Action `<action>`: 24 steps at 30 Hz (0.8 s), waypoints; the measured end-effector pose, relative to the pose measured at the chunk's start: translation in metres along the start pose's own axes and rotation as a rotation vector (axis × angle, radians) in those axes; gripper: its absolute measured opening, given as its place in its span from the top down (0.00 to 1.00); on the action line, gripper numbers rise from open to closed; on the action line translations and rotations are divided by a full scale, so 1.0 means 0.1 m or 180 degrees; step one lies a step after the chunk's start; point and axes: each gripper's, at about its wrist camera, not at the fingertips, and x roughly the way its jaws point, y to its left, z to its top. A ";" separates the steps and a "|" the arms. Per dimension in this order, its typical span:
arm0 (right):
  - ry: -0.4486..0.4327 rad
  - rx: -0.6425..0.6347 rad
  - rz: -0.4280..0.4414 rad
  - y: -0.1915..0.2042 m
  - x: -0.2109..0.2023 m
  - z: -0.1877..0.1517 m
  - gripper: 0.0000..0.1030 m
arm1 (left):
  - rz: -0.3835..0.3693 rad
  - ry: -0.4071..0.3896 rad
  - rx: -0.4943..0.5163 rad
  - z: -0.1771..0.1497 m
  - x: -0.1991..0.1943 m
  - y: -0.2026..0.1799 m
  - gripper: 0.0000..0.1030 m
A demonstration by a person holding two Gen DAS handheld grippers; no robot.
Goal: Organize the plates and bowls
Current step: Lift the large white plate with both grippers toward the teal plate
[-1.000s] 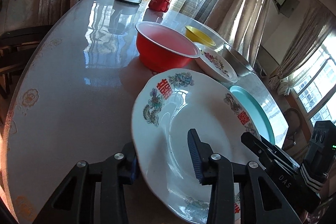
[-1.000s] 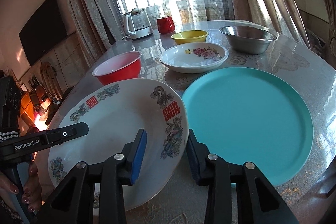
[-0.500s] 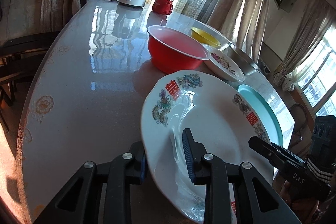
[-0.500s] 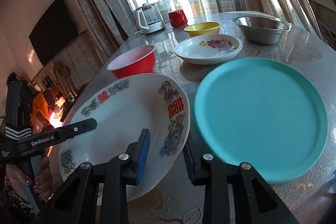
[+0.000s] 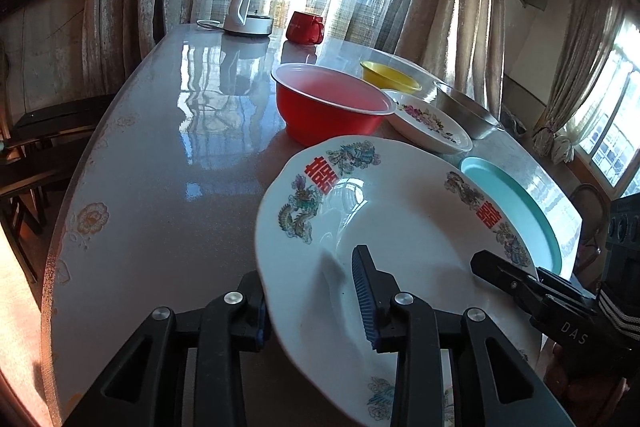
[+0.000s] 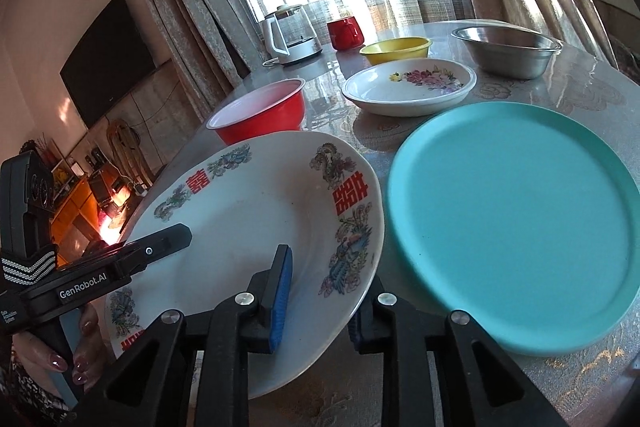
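Note:
A large white plate with red characters and dragon prints [image 5: 400, 227] [image 6: 260, 227] is held off the table at a tilt. My left gripper [image 5: 312, 299] clamps its near left rim, one finger above and one below. My right gripper [image 6: 324, 291] clamps its opposite rim the same way. A teal plate [image 6: 516, 219] [image 5: 516, 203] lies flat just right of it. A red bowl [image 5: 328, 107] [image 6: 260, 115], a floral white dish [image 6: 412, 87] [image 5: 432, 123], a yellow bowl [image 6: 396, 49] [image 5: 388, 75] and a steel bowl [image 6: 508, 47] [image 5: 468, 111] stand behind.
A white kettle [image 5: 250, 7] [image 6: 290, 35] and a red mug [image 5: 306, 27] [image 6: 346, 33] stand at the far end of the glossy table [image 5: 160, 167]. Dark chairs [image 5: 40, 131] stand at the table's left. Curtains and windows lie behind.
The white plate has lifted and tilted, and both grippers have risen with it. The view has pulled back slightly from the teal plate.

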 end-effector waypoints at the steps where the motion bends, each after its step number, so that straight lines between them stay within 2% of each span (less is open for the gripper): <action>1: -0.0012 -0.0021 -0.0017 0.01 -0.01 -0.01 0.76 | 0.0045 -0.0006 0.0050 -0.01 0.00 -0.02 0.67; 4: -0.0037 -0.0072 -0.0087 0.02 -0.04 -0.03 0.75 | 0.0077 -0.0031 0.0117 -0.02 -0.01 -0.05 0.67; 15: -0.0142 -0.0029 -0.0060 0.00 -0.22 -0.04 0.74 | -0.0003 -0.0168 0.0299 -0.06 -0.07 -0.15 0.67; 24: -0.0246 -0.0129 -0.0088 0.04 -0.38 -0.03 0.74 | -0.0028 -0.0162 0.0219 -0.03 -0.07 -0.22 0.66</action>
